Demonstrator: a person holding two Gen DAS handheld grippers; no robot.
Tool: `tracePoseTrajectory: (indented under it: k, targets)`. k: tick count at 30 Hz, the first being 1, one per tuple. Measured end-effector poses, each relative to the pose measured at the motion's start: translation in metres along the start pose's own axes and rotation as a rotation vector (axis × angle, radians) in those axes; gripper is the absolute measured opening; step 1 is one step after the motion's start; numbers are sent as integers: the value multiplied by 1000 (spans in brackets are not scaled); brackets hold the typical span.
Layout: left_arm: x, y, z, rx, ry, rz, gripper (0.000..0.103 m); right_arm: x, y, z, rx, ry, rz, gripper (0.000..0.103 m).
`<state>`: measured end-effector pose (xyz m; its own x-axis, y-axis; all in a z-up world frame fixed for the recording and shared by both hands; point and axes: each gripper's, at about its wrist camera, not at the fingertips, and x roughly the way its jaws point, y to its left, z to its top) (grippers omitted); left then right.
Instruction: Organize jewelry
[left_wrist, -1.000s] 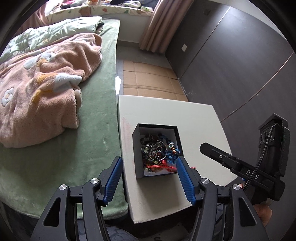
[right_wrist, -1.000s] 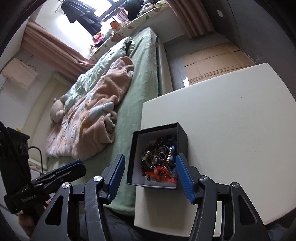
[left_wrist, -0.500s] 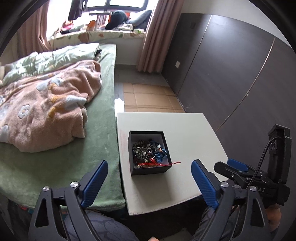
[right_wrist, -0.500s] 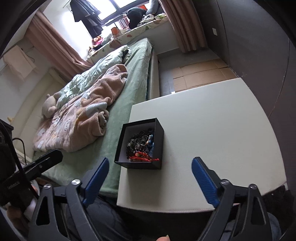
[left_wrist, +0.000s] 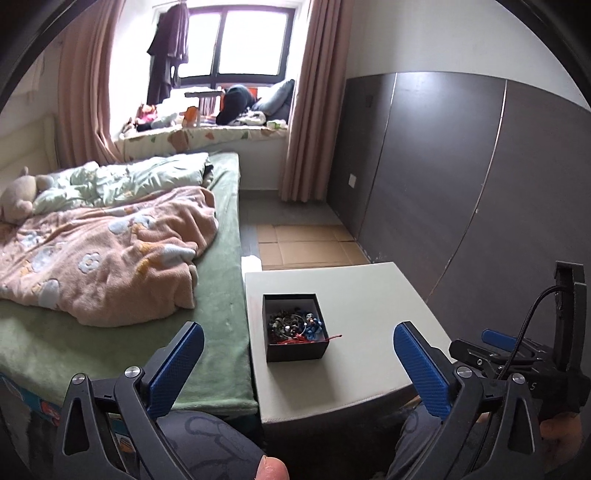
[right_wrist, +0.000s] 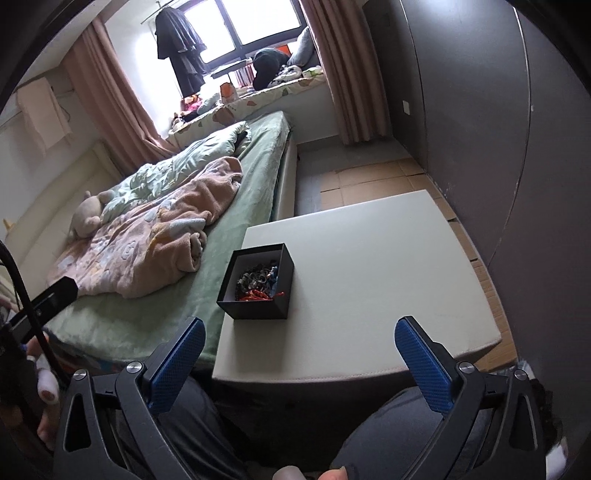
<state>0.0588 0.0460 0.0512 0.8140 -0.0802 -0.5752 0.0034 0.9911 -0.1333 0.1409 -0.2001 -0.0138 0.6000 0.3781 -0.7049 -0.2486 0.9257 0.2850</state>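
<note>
On the counter (left_wrist: 354, 295), near its bed-side edge, 1 black box (left_wrist: 294, 326) is found, open-topped and holding a tangle of jewelry (left_wrist: 295, 325); 1 red cord (left_wrist: 330, 336) is draped over its near rim. Both the left gripper (left_wrist: 295, 365) and the right gripper (right_wrist: 299, 363) are seen with jaws fully apart, nothing between them, held well short of the box. No piece is held, so the step in hand is judged a pause between actions. If sorting is to proceed, 1 gripper must be lowered into the box and closed on a single piece.
</note>
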Motion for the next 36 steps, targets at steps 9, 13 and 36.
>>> tracePoseTrajectory:
  k: [9,13,36]
  targets:
    - [-41,-14,-16,38,-69,10,103,-43,0,-18,4,-53,-13,103]
    - [-55,-16,-25,31,-99,2,103,-58,-4,-24,19,-71,-9,103]
    - [-74,-28,-65,64,-134,44,103,-99,8,-78,-74,-140,5,103]
